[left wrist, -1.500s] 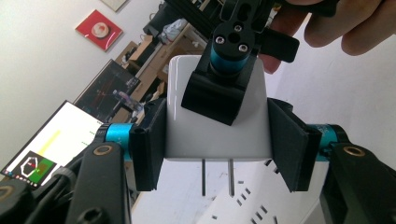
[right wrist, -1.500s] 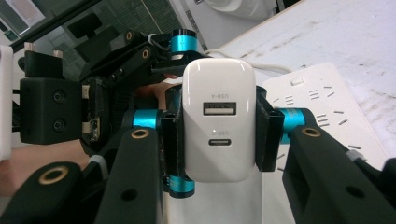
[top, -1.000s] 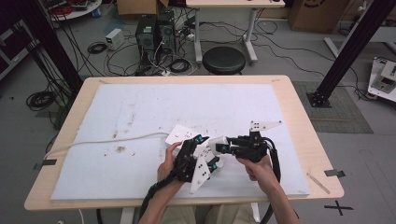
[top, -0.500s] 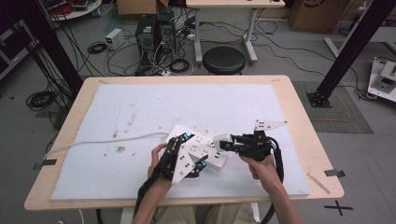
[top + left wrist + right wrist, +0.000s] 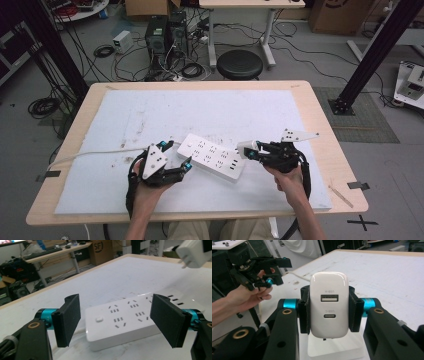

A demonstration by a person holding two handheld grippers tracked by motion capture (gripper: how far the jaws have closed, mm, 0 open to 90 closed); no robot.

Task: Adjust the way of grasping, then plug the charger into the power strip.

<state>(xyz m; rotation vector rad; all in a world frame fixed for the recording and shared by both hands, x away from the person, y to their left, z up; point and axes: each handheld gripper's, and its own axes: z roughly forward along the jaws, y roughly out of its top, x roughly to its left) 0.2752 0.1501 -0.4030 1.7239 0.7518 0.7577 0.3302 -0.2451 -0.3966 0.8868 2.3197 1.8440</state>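
the right gripper point(image 5: 328, 306) is clenched on a white charger point(image 5: 329, 303), pads pressed on its two sides, usb ports facing the camera. in the high view it holds the charger point(image 5: 246, 148) just off the right end of the power strip point(image 5: 212, 156), above the mat and apart from the sockets.

the left gripper point(image 5: 117, 320) has its jaws released and spread wide, nothing between the pads; the strip point(image 5: 130, 315) lies on the mat just beyond them, switch end nearest. in the high view this gripper point(image 5: 179, 155) sits at the strip's left end, close to it but not gripping.

the likely risk is the strip sliding. it lies free on the mat, and if the charger is pushed down while the left jaws are open, the strip may skate or tip and the prongs miss their slots. the charger's smooth shell could also twist in the pads if it meets the socket at an angle, bending the prongs. the strip's cord point(image 5: 100, 152), trailing left, could drag it askew.
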